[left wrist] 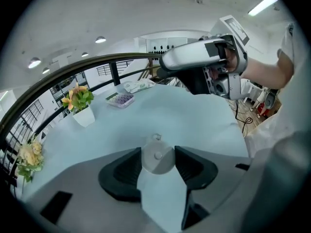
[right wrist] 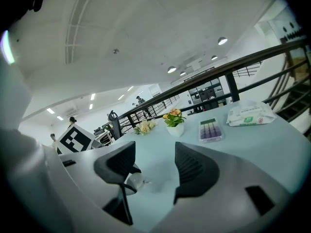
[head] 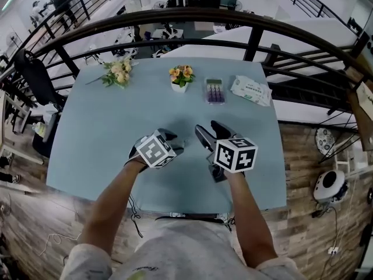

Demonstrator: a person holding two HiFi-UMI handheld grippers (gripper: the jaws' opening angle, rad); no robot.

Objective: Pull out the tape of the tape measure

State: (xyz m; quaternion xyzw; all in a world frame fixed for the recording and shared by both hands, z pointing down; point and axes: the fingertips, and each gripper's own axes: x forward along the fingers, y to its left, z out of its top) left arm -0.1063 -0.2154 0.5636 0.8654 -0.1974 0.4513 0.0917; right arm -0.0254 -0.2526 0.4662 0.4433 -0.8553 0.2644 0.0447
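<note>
A small round white tape measure (left wrist: pixel 157 160) with a little tab on its far edge sits between the dark pads of my left gripper (left wrist: pixel 158 154), which is shut on it and holds it just above the pale blue table (head: pixel 99 139). In the right gripper view the same tape measure (right wrist: pixel 131 182) shows low down, beside the left finger. My right gripper (right wrist: pixel 153 161) stands open with nothing between its jaws, and it points toward the left one. In the head view my left gripper (head: pixel 175 145) and right gripper (head: pixel 211 132) are close together near the table's front edge.
At the table's far side stand a small potted flower (head: pixel 181 78), a loose bouquet (head: pixel 118 72), a clear box with purple contents (head: pixel 214 90) and a pack of wipes (head: pixel 251 90). A dark curved railing (head: pixel 250 39) runs behind the table.
</note>
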